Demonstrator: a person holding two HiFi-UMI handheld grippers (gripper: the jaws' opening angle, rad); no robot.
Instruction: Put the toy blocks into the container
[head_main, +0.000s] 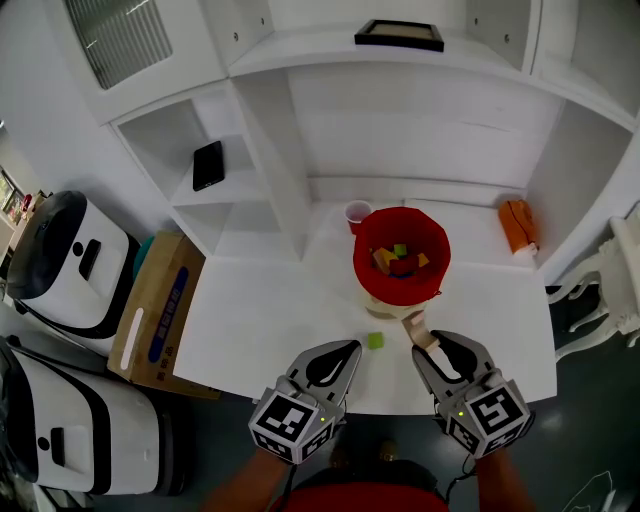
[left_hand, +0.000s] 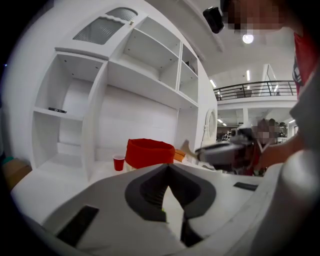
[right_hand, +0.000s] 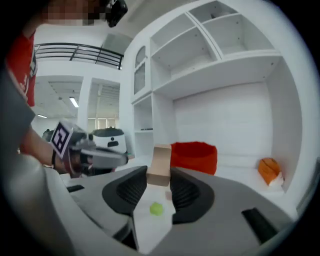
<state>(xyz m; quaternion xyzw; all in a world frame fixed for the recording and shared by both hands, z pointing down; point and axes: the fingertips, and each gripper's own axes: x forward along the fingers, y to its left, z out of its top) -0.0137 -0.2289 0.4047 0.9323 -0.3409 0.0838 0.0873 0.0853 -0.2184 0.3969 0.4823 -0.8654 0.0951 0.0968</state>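
**Near edge.** The left claw (head_main: 345, 352) is pressed together with nothing between its jaws. The right claw (head_main: 432, 348), just to its right, is set narrow on a beige block (right_hand: 160, 165). The block juts past the claw tips toward the far side. Whether the block is clear of the desk (head_main: 260, 320) cannot be told. A green block (head_main: 375, 341) lies loose on the desk between the two claws, untouched.

**Farther on.** The red container (head_main: 401, 257) stands mid-desk with several blocks already inside. A small red cup (head_main: 357, 215) sits just beyond it to the left, and an orange object (head_main: 517, 225) lies at the far right.

**Step in hand, as judged.** The beige block is being taken to the container. The next move calls for raising it over the rim and then letting go. The green block is left to collect.

**Views compared.** Only the head view shows the container's contents. Only the right gripper view shows the pads bearing on the block's sides.
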